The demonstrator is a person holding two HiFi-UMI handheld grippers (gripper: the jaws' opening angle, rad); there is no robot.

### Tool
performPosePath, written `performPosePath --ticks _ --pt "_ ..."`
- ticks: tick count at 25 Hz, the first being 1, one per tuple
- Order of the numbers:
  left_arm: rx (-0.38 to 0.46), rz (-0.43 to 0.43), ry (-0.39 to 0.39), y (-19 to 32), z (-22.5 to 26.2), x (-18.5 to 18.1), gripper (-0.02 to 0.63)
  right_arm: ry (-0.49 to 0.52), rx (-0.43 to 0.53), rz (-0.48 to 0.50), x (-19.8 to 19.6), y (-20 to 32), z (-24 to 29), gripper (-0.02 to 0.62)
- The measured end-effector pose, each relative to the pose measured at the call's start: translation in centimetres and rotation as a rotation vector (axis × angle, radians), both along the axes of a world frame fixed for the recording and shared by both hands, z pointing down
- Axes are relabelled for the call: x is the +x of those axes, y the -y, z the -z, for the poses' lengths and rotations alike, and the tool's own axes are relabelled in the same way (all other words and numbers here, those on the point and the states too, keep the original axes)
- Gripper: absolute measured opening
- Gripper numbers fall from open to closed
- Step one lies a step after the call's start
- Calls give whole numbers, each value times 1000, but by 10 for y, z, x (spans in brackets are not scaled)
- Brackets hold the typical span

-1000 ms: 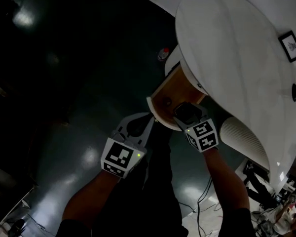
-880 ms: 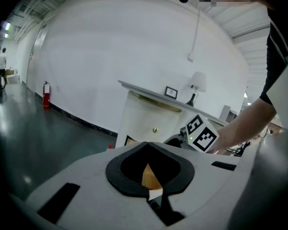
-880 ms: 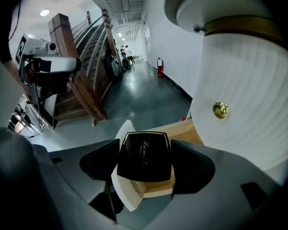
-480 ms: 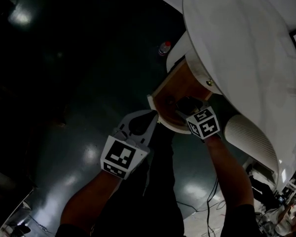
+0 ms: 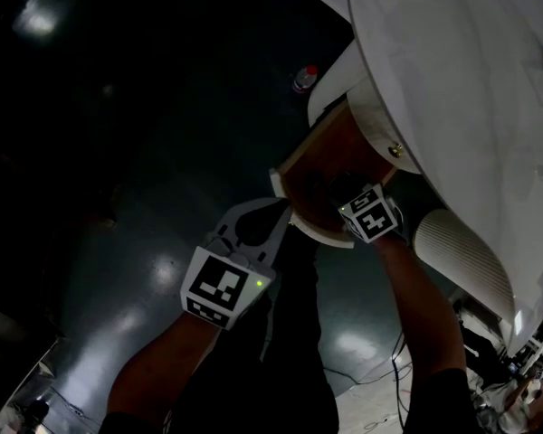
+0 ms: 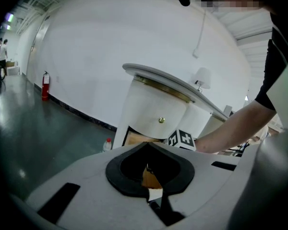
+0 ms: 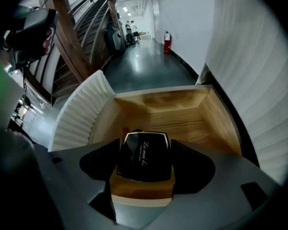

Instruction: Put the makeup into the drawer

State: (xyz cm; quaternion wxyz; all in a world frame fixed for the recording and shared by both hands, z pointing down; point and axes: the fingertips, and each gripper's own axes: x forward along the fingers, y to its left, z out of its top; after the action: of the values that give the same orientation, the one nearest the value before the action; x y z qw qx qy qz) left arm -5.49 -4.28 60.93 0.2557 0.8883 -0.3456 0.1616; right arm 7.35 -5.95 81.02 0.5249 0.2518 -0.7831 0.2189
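Right claw grips compact over wooden drawer; bottle beyond.

In the head view the right gripper reaches into the drawer; its jaws and the compact are hidden behind its marker cube. The compact's smaller lettering is too small to read. The bottle beyond the drawer is blurred.

Makeup compact: black, glossy, rounded square with silver rim and white script on the lid. It is closed and flat, lid up, clamped between the jaws of the right hand-held gripper. Drawer: light wood inside, pulled open, right below and ahead of that gripper. The compact is over its near edge.
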Motion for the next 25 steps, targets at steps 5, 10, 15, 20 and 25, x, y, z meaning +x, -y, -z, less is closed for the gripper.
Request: performPosePath --ticks 5,10,15,20,25 --pt "-15 3 6 -2 -5 2 9 -66 -1 161 1 -7 -24 282" --pt "-21 13 1 1 -7 2 9 -57 -45 177 2 -12 -38 282" --pt "-22 20 0 2 -11 0 9 -81 -71 192 3 -12 -48 282" --pt "-22 50 1 7 -14 -7 9 -114 -82 208 2 -6 -47 282" --pt "-29 58 8 5 -19 -12 9 -107 -82 219 -5 -1 -50 282"
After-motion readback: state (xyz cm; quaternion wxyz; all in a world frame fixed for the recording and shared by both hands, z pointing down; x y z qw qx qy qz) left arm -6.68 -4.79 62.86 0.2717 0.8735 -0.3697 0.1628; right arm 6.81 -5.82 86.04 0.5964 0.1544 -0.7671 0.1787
